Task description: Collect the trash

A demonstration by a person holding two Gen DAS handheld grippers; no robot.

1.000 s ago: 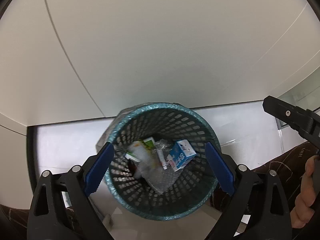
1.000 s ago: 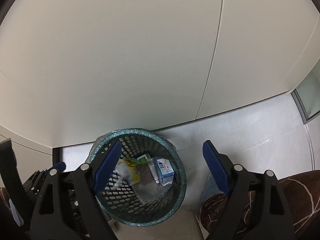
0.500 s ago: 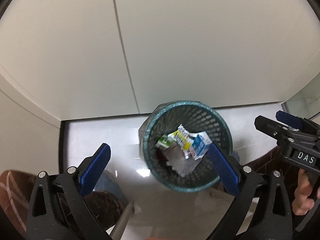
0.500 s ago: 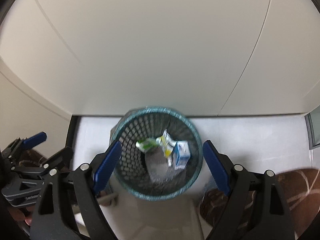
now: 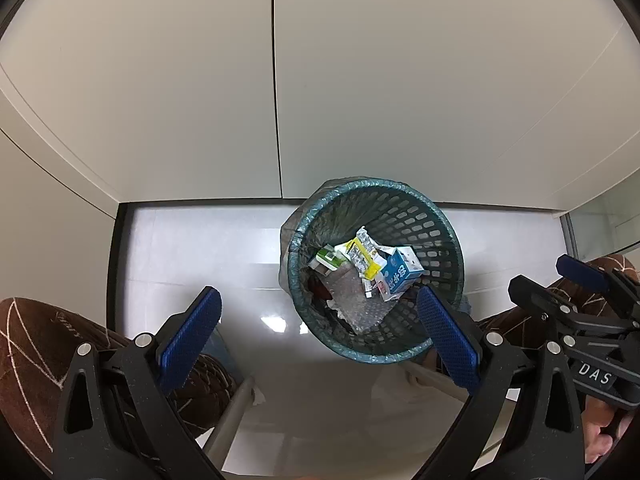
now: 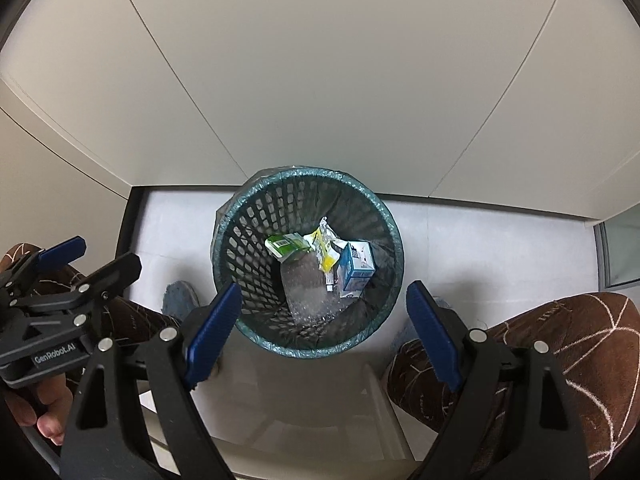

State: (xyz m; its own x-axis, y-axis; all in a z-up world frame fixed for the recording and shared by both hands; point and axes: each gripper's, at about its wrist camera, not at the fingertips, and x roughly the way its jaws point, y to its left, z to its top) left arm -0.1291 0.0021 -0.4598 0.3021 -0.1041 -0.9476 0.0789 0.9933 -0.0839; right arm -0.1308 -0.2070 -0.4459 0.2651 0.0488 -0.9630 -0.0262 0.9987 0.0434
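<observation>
I hold my left gripper (image 5: 318, 336) and right gripper (image 6: 322, 328) above the floor, jaws wide apart, empty. Mesh trash bin (image 5: 444, 236) w/ blue carton (image 5: 400, 276) sits at 12 o'clock, farther away vs 1 s ago.

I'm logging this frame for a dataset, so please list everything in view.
Bin: 1, teal mesh with liner, on the floor by the wall.
Blue carton: 1, blue-white, inside bin.
Green carton: 1, green-white, inside bin.
Yellow wrapper: 1, yellow-white, between the cartons.
Bubble wrap: 1, clear, bin bottom.
Floor: white, glossy.
Wall: cream panels.
Left gripper: open, empty.
Right gripper: open, empty.
</observation>
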